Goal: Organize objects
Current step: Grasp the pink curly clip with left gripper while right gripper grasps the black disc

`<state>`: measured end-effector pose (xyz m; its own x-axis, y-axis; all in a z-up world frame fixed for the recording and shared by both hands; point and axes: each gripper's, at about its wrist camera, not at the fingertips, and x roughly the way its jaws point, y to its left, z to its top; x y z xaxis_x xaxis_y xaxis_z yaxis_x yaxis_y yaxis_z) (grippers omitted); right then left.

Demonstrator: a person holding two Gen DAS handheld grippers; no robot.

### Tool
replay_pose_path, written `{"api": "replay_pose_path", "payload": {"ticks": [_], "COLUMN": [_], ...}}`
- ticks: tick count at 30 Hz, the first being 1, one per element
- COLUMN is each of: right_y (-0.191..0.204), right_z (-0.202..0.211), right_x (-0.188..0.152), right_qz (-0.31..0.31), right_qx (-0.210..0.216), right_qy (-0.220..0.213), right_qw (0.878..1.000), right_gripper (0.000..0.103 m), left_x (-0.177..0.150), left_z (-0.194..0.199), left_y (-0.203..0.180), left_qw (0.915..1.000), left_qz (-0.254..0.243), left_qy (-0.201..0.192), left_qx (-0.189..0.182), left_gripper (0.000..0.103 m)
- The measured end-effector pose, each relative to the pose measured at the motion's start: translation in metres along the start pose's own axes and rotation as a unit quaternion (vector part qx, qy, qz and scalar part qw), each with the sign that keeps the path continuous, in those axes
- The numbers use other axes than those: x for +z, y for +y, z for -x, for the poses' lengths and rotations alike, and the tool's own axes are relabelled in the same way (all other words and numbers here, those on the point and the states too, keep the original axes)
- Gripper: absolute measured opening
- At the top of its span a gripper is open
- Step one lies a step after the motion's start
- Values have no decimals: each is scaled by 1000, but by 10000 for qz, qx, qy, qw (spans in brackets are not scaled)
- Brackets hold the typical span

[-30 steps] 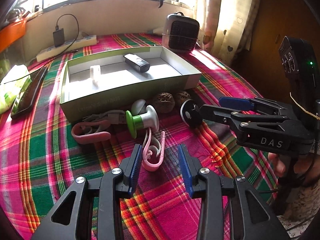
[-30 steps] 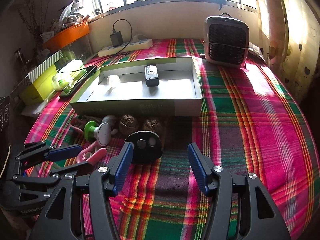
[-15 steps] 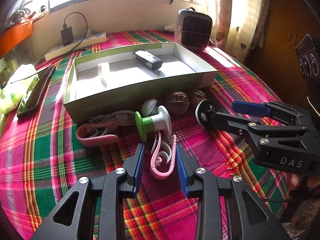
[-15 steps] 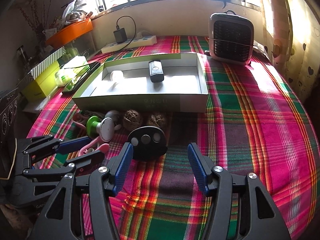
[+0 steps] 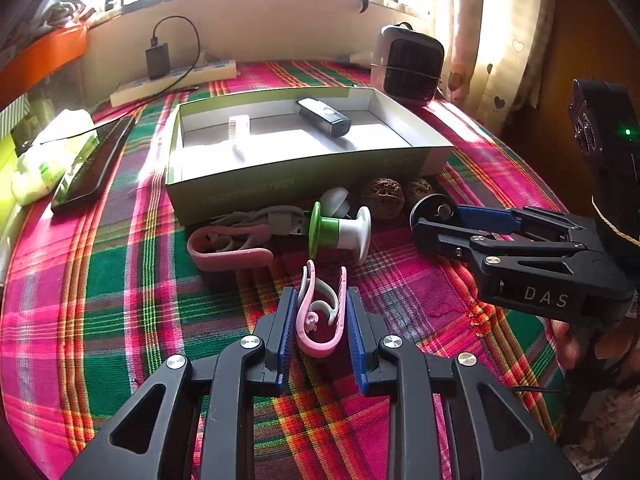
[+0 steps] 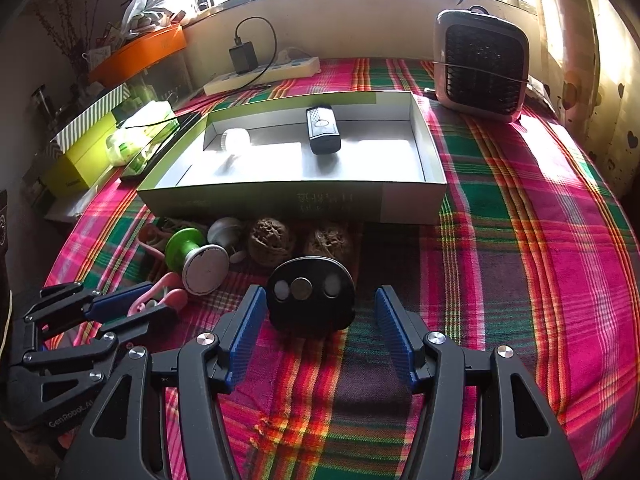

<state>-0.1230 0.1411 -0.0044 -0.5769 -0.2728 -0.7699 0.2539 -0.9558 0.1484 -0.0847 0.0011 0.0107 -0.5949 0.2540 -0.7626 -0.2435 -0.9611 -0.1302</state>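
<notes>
A pink clip (image 5: 320,316) lies on the plaid cloth between the blue pads of my left gripper (image 5: 320,312), whose jaws stand close on both sides of it. My right gripper (image 6: 320,320) is open around a black round disc (image 6: 311,296) that stands on edge; the disc also shows in the left wrist view (image 5: 430,210). A green and white spool (image 5: 340,234), a bigger pink clip (image 5: 228,250), a grey cable and two walnuts (image 6: 272,242) lie before the open box (image 6: 360,204). The box holds a dark device (image 6: 323,130) and a white roll (image 6: 236,140).
A small heater (image 6: 480,64) stands at the back right. A power strip with a charger (image 6: 260,74) lies along the back wall. A phone (image 5: 96,164) and green packets (image 5: 48,156) lie left of the box. The table edge curves off on the right.
My left gripper has moved forward around the small pink clip and its jaws have narrowed on it. My right gripper has come closer to the black disc and stays open.
</notes>
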Motion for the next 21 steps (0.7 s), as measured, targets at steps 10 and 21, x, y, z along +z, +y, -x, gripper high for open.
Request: {"api": "replay_pose_path", "payload": {"ticks": [10, 21], "right_y": [-1, -3], "right_z": [0, 1], "right_x": [1, 0], "right_qz": [25, -24], "right_qx": [-74, -52], "right_qy": [-58, -82], "right_qw": [10000, 9999], "right_gripper": [58, 35], "left_x": [1, 1], "left_z": [-1, -1], "left_y": [1, 2], "left_qw": [10000, 10000], "left_qz": [43, 30], "left_qy": [-48, -69], "left_qx": [-15, 3], "left_gripper": [22, 22]}}
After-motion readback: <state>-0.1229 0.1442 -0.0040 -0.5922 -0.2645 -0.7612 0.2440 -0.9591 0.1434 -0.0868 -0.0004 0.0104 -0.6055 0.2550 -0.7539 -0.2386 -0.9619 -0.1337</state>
